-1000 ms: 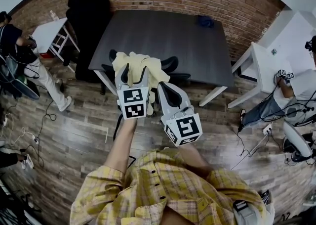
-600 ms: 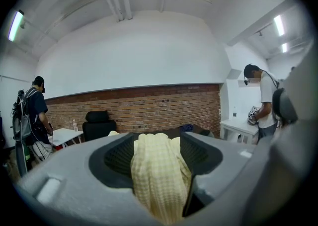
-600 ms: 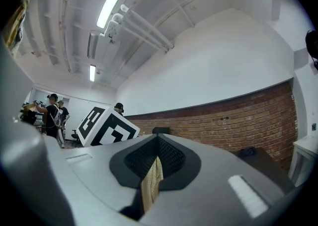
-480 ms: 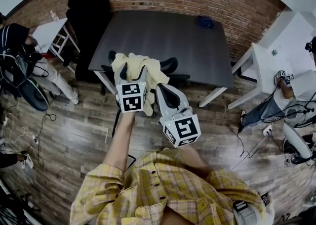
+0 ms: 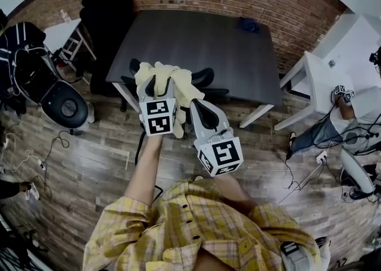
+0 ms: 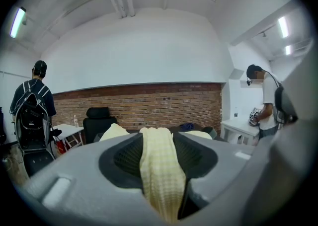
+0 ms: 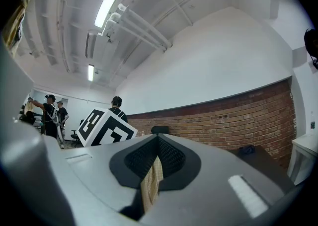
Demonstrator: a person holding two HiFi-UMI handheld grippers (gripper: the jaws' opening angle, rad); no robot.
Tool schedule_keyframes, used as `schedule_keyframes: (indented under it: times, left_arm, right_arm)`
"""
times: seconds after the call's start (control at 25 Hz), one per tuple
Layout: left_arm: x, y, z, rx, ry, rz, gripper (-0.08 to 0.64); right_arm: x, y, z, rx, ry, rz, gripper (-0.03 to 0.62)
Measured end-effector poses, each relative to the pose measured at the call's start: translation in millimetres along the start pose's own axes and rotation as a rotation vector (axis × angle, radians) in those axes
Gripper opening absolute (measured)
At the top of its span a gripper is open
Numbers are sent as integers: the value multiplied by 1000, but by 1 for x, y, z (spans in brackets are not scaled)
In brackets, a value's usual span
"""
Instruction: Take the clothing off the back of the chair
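Clothing (image 5: 184, 85) on the chair back (image 5: 205, 76) sits between the left claw (image 5: 159, 87) jaws as they close, right claw (image 5: 194, 105) pinching it too.

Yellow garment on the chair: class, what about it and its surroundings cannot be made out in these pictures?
- Back of the chair: head view, covered by the yellow garment and the left gripper, whose fingers are closing with cloth between them.
- Garment's kind: bunched up; each gripper view shows only a strip between the fingers.
- The blue thing on the table: head view, too small to name.
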State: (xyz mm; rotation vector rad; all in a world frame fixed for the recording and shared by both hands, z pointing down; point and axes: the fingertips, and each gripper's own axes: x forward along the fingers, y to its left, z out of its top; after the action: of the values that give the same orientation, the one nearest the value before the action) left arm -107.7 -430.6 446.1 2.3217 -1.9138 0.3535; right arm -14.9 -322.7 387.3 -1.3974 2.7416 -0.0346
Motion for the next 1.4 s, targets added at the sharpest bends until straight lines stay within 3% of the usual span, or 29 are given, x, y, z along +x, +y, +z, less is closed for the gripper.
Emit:
schedule_keyframes:
  times: [0.64,1.4]
  left_arm:
    - [-9,1,-3,-38,-6,2,112]
    - [-40,-7,22,-42,-65,-14,95]
  right_arm:
    - [-3,8,-4,6,11,11,0]
    - [-11,13,1,17,7,11,0]
